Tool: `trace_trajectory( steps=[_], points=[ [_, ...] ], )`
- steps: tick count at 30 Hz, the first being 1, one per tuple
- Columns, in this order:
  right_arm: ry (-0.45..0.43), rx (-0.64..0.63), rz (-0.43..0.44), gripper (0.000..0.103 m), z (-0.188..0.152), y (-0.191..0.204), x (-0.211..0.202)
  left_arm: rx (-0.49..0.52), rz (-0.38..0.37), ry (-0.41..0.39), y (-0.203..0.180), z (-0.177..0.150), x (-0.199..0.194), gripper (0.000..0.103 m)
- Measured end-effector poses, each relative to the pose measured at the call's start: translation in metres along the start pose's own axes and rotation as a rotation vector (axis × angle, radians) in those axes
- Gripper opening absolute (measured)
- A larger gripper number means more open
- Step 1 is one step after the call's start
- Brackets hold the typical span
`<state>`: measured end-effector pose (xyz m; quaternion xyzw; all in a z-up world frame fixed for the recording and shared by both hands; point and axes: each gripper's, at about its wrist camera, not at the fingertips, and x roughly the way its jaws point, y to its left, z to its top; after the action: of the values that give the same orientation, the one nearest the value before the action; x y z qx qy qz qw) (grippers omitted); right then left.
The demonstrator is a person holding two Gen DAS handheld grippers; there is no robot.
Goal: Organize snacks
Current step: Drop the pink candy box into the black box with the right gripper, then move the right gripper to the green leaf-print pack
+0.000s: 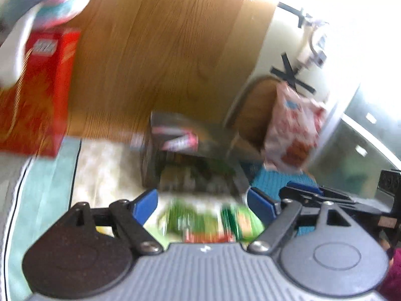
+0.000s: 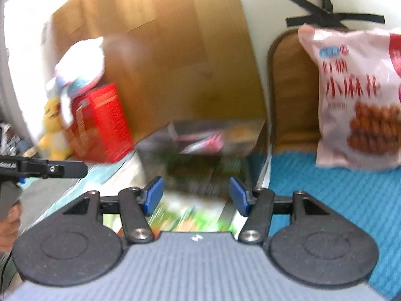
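two open grippers hover over a snack tray

left wrist view: the left gripper (image 1: 201,207) is at the bottom of a blurred frame, its blue pads spread apart and pressing on nothing. a green snack packet (image 1: 213,219) lies below, seen in the gap between them; whether it touches either pad cannot be told. just beyond the packet sits a clear snack tray (image 1: 190,155), the landmark here, holding a pink wrapped bar (image 1: 179,139) and darker packets too smeared to name. left of the tray a red box (image 1: 35,92) stands upright against a wooden panel (image 1: 155,50). right of the tray a pink bag of fried dough twists (image 1: 293,130) leans upright, probably so its label faces out. the right gripper's black arm shows at the right edge.

right wrist view: the right gripper (image 2: 196,195) is likewise spread, nothing pinched. the green packet (image 2: 190,219) lies below its pads, in front of the tray (image 2: 200,150). the red box (image 2: 100,125) stands left of the tray with a white and pastel soft toy (image 2: 80,65) on top and a yellow toy (image 2: 54,128) beside it. the dough twist bag (image 2: 358,100) stands right of the tray on a blue mat (image 2: 338,195). the left gripper (image 2: 82,169) reaches in at the left edge, held by a hand (image 2: 8,223).

the green packet looks like the next item for the tray.
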<state>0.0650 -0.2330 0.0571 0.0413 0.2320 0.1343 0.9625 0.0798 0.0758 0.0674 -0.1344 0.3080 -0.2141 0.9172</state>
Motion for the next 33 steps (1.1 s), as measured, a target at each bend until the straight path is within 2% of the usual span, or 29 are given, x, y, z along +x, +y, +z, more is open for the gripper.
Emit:
trace_trajectory(
  steps=[4,9,12,16,18,20,21,22,23,29,33],
  points=[
    [0.052,-0.018,-0.01,0.06,-0.038,0.013,-0.019,-0.087,-0.018,0.041,0.012,-0.036,-0.024,0.081],
    [0.084,0.035,0.037,0.059,-0.06,0.031,-0.023,-0.14,-0.063,0.08,0.009,-0.067,-0.038,0.081],
    [0.108,0.033,0.078,0.059,-0.067,0.042,-0.02,-0.165,-0.113,0.111,0.006,-0.079,-0.037,0.08],
    [0.164,0.011,0.115,0.059,-0.071,0.057,-0.006,-0.171,-0.117,0.166,-0.002,-0.09,-0.022,0.076],
    [0.175,0.009,0.141,0.053,-0.074,0.064,-0.002,-0.191,-0.131,0.191,-0.003,-0.095,-0.013,0.072],
    [0.183,0.004,0.168,0.041,-0.074,0.071,-0.004,-0.172,-0.128,0.187,-0.007,-0.098,-0.012,0.06],
    [0.189,-0.017,0.169,0.04,-0.074,0.077,-0.005,-0.174,-0.14,0.2,-0.008,-0.099,-0.011,0.05],
    [0.188,-0.035,0.171,0.04,-0.077,0.082,-0.007,-0.188,-0.166,0.208,-0.008,-0.1,-0.011,0.046],
    [0.187,-0.054,0.168,0.04,-0.078,0.088,-0.009,-0.196,-0.181,0.22,-0.008,-0.101,-0.012,0.046],
    [0.212,-0.014,0.216,0.04,-0.096,0.1,-0.023,-0.135,-0.138,0.215,-0.017,-0.109,-0.024,0.046],
    [0.188,-0.048,0.185,0.042,-0.108,0.112,-0.033,-0.094,-0.127,0.22,-0.021,-0.115,-0.03,0.047]
  ],
)
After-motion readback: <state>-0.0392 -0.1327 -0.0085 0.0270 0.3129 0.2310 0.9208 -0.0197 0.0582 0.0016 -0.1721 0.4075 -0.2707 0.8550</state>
